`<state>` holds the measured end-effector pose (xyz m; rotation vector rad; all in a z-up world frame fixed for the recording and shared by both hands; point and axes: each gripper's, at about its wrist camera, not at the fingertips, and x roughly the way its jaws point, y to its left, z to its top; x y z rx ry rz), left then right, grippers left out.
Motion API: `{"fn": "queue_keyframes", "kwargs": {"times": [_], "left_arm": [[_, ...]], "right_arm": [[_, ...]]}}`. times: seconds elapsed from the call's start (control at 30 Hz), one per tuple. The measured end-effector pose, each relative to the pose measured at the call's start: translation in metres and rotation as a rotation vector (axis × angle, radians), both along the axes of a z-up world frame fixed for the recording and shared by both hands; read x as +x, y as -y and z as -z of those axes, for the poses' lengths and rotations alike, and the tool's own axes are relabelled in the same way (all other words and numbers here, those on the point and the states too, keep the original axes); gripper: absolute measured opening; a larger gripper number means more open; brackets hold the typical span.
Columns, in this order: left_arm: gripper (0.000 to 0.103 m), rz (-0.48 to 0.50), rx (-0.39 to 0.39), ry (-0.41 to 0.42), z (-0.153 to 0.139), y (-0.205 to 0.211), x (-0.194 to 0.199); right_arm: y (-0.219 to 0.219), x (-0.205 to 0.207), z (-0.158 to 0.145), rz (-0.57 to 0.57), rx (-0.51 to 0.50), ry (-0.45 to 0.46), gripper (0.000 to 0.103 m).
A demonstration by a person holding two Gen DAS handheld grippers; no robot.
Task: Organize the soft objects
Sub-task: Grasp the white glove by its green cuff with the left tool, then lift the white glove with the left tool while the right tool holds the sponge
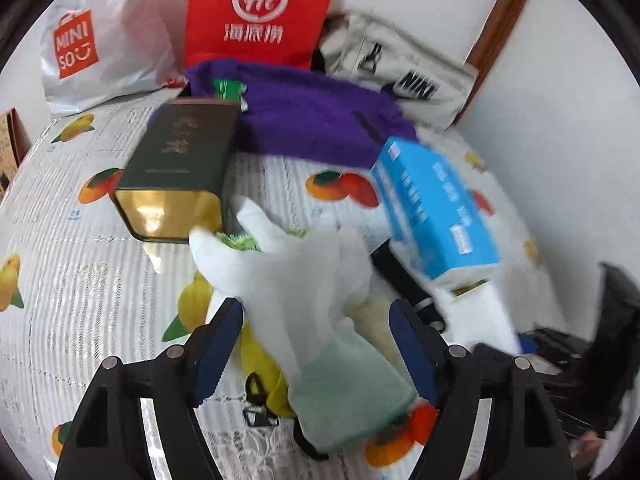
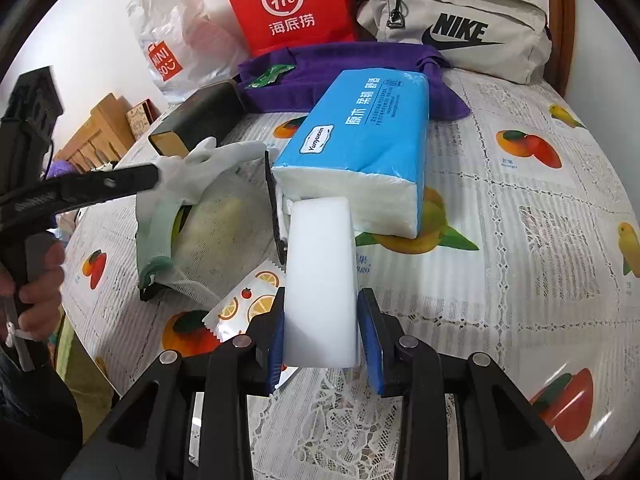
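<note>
Rightward, open fruit-printed plastic tablecloth (image 2: pixel 540 240) out to the table's rounded edge; leftward, crowded.

Right gripper (image 2: pixel 322 336): blue pads pressed on both sides of a smooth white foam block (image 2: pixel 320 276), jaws narrow, block's far end touching the blue plastic-wrapped pack of tissues (image 2: pixel 360 152).

Left gripper (image 1: pixel 316 344): jaws wide apart, straddling a white knitted glove with a pale green cuff (image 1: pixel 304 304), pads not pressing it. Glove draped over a yellow-green item in white mesh (image 2: pixel 224 232), left of the block; contents of the mesh hard to make out.

Dark green rectangular tin with a gold end (image 1: pixel 180 172) lying beyond the glove, fluffy purple towel (image 1: pixel 316 120) behind it, partly covered by tissue pack.

Far edge against the wall: translucent white plastic shopping bag (image 1: pixel 108 48), red fabric bag (image 2: pixel 288 8), beige zipped pouch (image 2: pixel 460 20).

Left-wrist view blurred; person's hand (image 2: pixel 36 292) cut off at left edge. Citrus-printed sachet (image 2: pixel 248 300) half hidden beneath the right gripper.
</note>
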<state>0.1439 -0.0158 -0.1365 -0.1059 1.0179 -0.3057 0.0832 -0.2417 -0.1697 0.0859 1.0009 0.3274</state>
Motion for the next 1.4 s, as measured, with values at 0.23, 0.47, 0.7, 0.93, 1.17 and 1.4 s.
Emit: {"fn": "queue_keyframes", "kwargs": {"times": [0.23,0.47,0.7,0.93,1.17,1.4], "left_arm": [[0.009,0.000,-0.047,0.009,0.001,-0.010,0.001],[0.009,-0.089,-0.050,0.059,-0.024,-0.059,-0.014],[0.009,-0.176,-0.007,0.023,-0.008,-0.094,-0.017],[0.014,-0.180,-0.012,-0.056,0.030,-0.095,-0.008],[0.010,-0.156,-0.022,-0.028,0.030,-0.093,-0.003],[0.008,-0.114,-0.110,-0.004,0.006,-0.104,-0.015]], "right_arm": [[0.005,-0.008,-0.011,0.009,-0.027,0.045,0.031],[0.013,-0.008,-0.015,0.028,-0.025,0.044,0.031],[0.010,-0.001,-0.007,0.036,-0.036,0.005,0.031],[0.007,0.005,-0.001,0.046,-0.038,-0.019,0.032],[0.005,0.007,-0.005,0.047,-0.048,-0.021,0.031],[0.001,0.001,-0.021,0.004,-0.039,0.014,0.031]]}}
